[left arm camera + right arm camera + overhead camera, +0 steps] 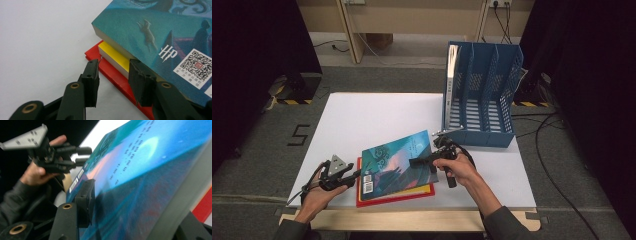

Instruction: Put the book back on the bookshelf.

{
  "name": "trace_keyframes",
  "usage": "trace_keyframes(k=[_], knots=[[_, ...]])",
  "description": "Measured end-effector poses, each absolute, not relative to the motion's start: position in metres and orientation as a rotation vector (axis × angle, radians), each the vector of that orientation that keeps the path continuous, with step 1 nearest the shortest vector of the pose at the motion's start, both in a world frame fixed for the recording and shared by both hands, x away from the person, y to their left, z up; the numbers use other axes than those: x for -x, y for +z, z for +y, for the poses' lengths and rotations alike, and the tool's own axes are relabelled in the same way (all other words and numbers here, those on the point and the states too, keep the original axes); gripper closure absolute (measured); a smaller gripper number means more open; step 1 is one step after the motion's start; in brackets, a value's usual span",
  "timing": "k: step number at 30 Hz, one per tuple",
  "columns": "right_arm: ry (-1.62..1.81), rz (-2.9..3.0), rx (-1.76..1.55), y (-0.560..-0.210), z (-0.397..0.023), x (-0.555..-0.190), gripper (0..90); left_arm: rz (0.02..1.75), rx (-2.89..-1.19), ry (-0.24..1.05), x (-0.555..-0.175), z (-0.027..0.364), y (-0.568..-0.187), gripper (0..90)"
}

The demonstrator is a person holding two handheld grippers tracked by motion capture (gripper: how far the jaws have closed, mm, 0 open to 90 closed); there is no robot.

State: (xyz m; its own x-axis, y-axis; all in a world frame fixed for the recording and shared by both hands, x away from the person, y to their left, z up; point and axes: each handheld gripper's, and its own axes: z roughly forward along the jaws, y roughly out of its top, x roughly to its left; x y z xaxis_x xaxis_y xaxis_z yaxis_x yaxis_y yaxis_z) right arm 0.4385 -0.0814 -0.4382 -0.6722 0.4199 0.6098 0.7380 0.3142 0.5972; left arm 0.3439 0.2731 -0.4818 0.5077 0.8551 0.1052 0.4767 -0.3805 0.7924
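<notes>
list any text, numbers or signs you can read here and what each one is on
"HP" in white letters: on the cover of the teal book, next to the QR code.
"5" in black: marked on the grey floor left of the table.
Small print under the QR code: too small to read.
White lines of print on the teal book in the right gripper view: blurred, unreadable.
Barcode label on the book's cover: digits too small to read.

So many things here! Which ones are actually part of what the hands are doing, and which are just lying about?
In use:
- teal book, top of the stack
- yellow book and red book beneath
- left gripper
- right gripper
- blue file rack, probably

Lying about:
- cables on the floor
</notes>
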Motion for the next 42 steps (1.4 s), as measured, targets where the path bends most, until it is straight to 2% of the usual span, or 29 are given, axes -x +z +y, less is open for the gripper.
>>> trace_keyframes(k=[3, 10, 13, 15, 16, 32, 36, 39, 42], knots=[[-1.29, -2.313, 1.017, -0.424, -0.08, -0.441, 57.4, 1.101, -2.02, 0.689, -0.346, 0.276, -0.483, 46.6], [-1.291, -2.395, 0.95, -0.407, -0.077, -0.443, 62.2, 1.151, -1.966, 0.654, -0.35, 0.283, -0.484, 28.8], [-1.326, -2.405, 0.948, -0.401, -0.081, -0.446, 65.2, 1.17, -1.915, 0.589, -0.351, 0.287, -0.483, 12.8], [-1.348, -2.422, 0.95, -0.396, -0.085, -0.447, 67.5, 1.173, -1.901, 0.59, -0.352, 0.289, -0.483, 17.5], [-1.341, -2.439, 0.948, -0.394, -0.087, -0.447, 68.4, 1.179, -1.892, 0.593, -0.352, 0.289, -0.483, 14.0], [-1.213, -2.707, 1.012, -0.32, -0.119, -0.441, 71.6, 1.245, -1.873, 0.539, -0.358, 0.306, -0.492, 15.0], [-1.189, -2.752, 1.032, -0.306, -0.128, -0.441, 72.5, 1.302, -1.879, 0.478, -0.359, 0.313, -0.497, 14.9], [-1.17, -2.765, 1.061, -0.299, -0.134, -0.439, 72.9, 1.325, -1.938, 0.517, -0.361, 0.315, -0.502, 14.9], [-1.155, -2.791, 1.094, -0.291, -0.141, -0.44, 73.3, 1.329, -1.933, 0.501, -0.361, 0.316, -0.502, 14.7]])
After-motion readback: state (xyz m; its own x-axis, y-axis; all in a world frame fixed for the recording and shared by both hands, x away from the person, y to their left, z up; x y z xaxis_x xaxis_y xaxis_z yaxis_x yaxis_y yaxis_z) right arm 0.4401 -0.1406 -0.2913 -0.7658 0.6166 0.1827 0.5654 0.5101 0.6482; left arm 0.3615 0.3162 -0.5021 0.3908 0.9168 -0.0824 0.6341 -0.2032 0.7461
